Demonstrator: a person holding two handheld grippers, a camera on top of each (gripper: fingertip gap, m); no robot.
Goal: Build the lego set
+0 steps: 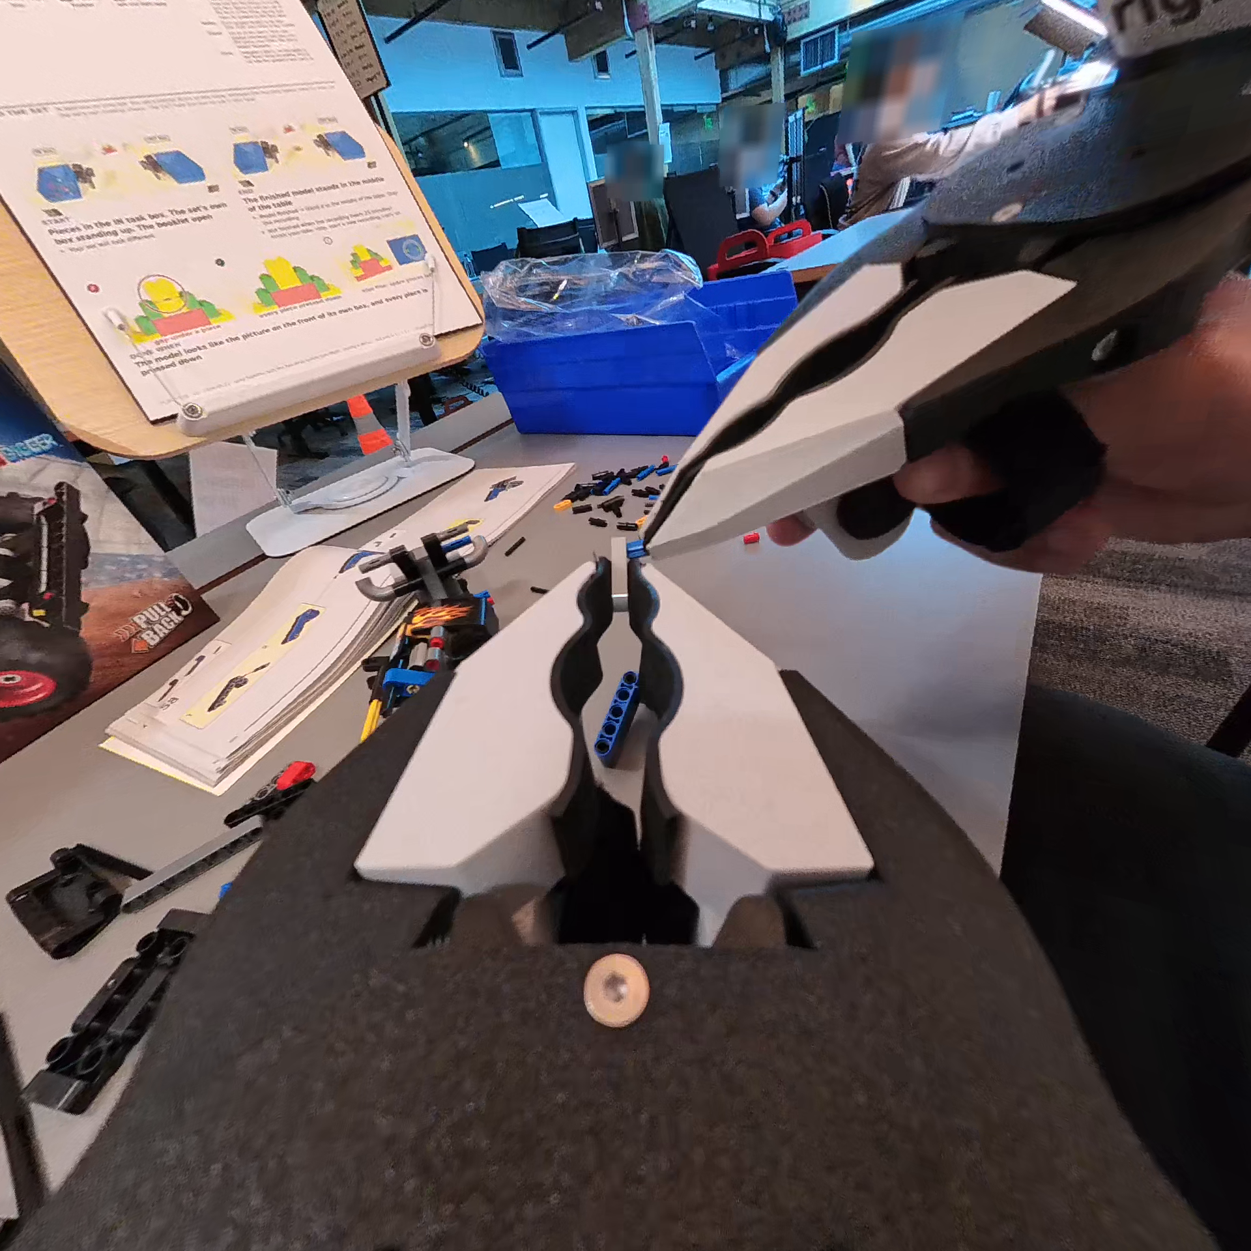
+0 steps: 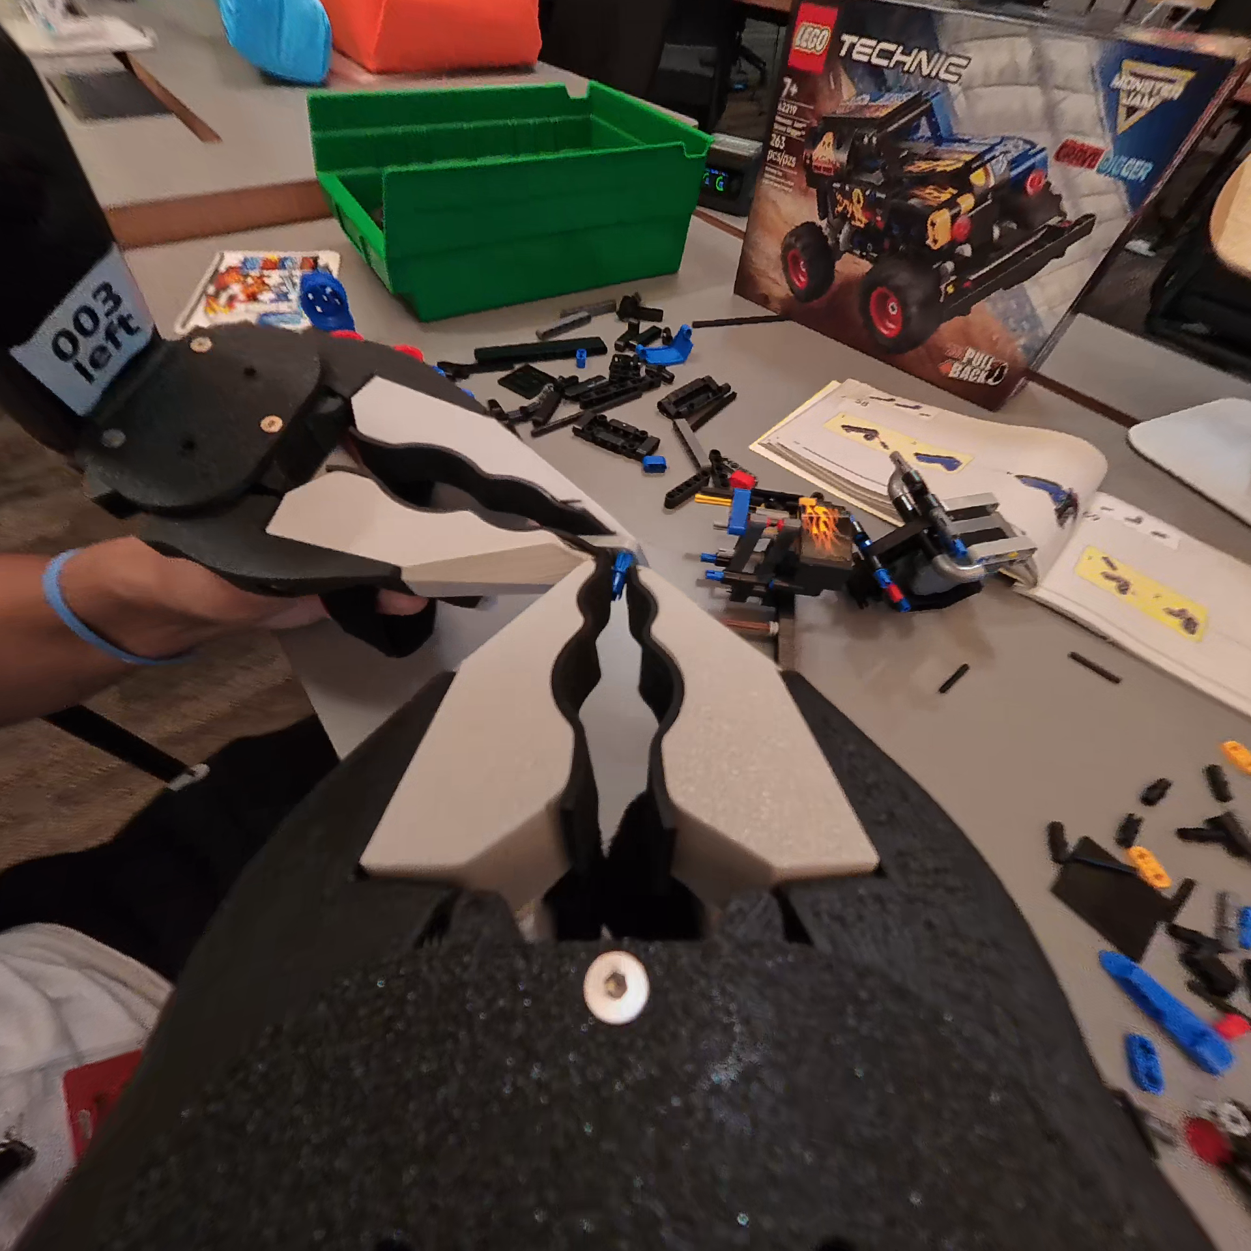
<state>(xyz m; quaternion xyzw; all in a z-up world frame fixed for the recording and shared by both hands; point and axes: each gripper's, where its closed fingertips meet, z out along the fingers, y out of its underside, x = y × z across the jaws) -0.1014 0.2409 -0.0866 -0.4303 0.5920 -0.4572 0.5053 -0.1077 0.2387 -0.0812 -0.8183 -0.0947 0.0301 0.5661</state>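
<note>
My left gripper (image 1: 616, 574) is shut on a small light grey piece (image 1: 619, 556) that sticks up from its tips. My right gripper (image 2: 617, 579) is shut on a small blue pin (image 2: 620, 567). The two grippers meet tip to tip above the grey table. In the left wrist view the right gripper (image 1: 651, 541) comes in from the right and holds the blue pin (image 1: 634, 548) against the grey piece. In the right wrist view the left gripper (image 2: 602, 541) comes in from the left. The partly built black truck model (image 2: 846, 541) lies on the table beyond the tips.
An open instruction booklet (image 2: 948, 467) lies beside the model, with the set's box (image 2: 948, 169) behind. A green bin (image 2: 501, 196), a blue bin (image 1: 609, 365) and a paper stand (image 1: 223, 223) stand at the back. Loose black and blue pieces (image 2: 609, 406) are scattered; a blue beam (image 1: 616, 717) lies under my left gripper. Left and right tips are no more than a few centimetres apart.
</note>
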